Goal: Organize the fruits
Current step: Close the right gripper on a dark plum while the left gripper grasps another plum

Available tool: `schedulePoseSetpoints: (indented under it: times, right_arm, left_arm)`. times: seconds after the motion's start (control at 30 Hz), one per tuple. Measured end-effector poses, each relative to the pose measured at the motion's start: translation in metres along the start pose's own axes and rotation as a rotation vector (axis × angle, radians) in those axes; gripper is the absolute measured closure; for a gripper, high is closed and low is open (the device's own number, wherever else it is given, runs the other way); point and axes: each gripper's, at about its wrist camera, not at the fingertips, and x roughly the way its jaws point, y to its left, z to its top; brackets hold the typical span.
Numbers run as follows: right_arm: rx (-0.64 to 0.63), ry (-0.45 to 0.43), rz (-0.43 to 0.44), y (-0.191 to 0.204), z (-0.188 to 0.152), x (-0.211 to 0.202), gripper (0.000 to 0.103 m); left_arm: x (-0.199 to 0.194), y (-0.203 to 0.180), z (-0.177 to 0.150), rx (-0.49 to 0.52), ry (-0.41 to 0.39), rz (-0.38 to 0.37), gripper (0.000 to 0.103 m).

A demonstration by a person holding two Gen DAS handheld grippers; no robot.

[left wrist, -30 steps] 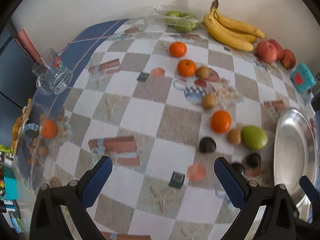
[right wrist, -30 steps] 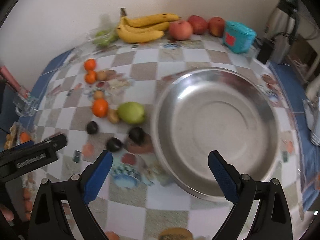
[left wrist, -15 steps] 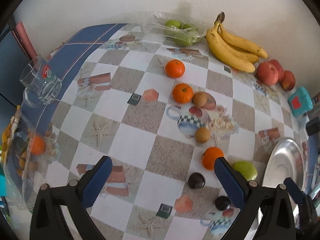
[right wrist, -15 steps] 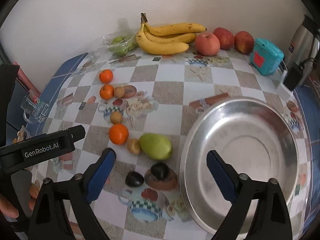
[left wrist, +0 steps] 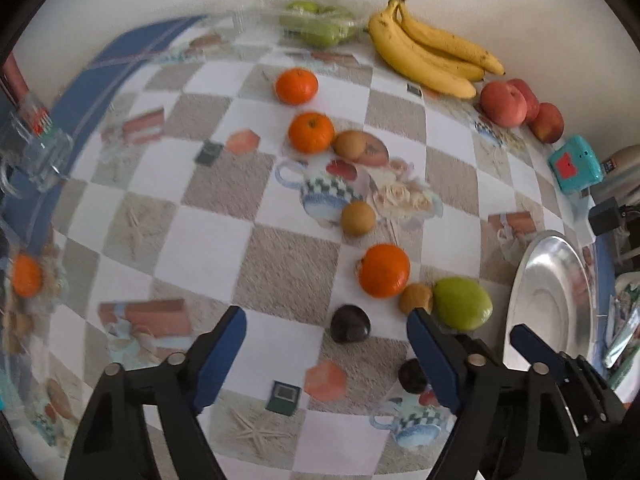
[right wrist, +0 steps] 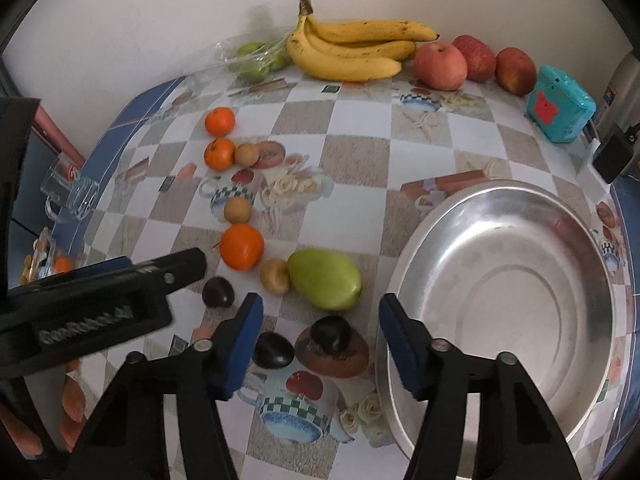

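Fruit lies in a loose row on the checked tablecloth: oranges, small brown fruits, a green mango and dark plums. My left gripper hovers over one plum. Its jaws are closing, and the plum sits between them untouched. My right gripper points down at two other plums, just left of the empty steel bowl. Its jaws are closing too, and the pads touch nothing. The left gripper's body shows at the left of the right wrist view.
Bananas, three red apples and bagged green fruit line the back wall. A teal box stands at the back right. A glass mug sits near the table's left edge, and a packet holding an orange lies below it.
Both pairs of jaws have narrowed. The left gripper came closer to the plum beside the orange. The right gripper swung left from over the bowl to over the plums.
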Motion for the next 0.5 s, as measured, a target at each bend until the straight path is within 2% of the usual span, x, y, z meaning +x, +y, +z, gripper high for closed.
schedulePoseSetpoints:
  times: [0.17, 0.2, 0.5]
  right_arm:
    - [0.015, 0.032, 0.003, -0.004, -0.004, 0.007, 0.054]
    - [0.017, 0.034, 0.008, -0.005, -0.004, 0.009, 0.058]
    - [0.02, 0.062, -0.006, -0.006, -0.008, 0.021, 0.063]
  left_arm:
    - [0.01, -0.004, -0.005, -0.002, 0.036, -0.012, 0.03]
    - [0.012, -0.004, -0.005, -0.005, 0.046, -0.023, 0.032]
    - [0.024, -0.007, -0.007, -0.008, 0.065, -0.039, 0.042]
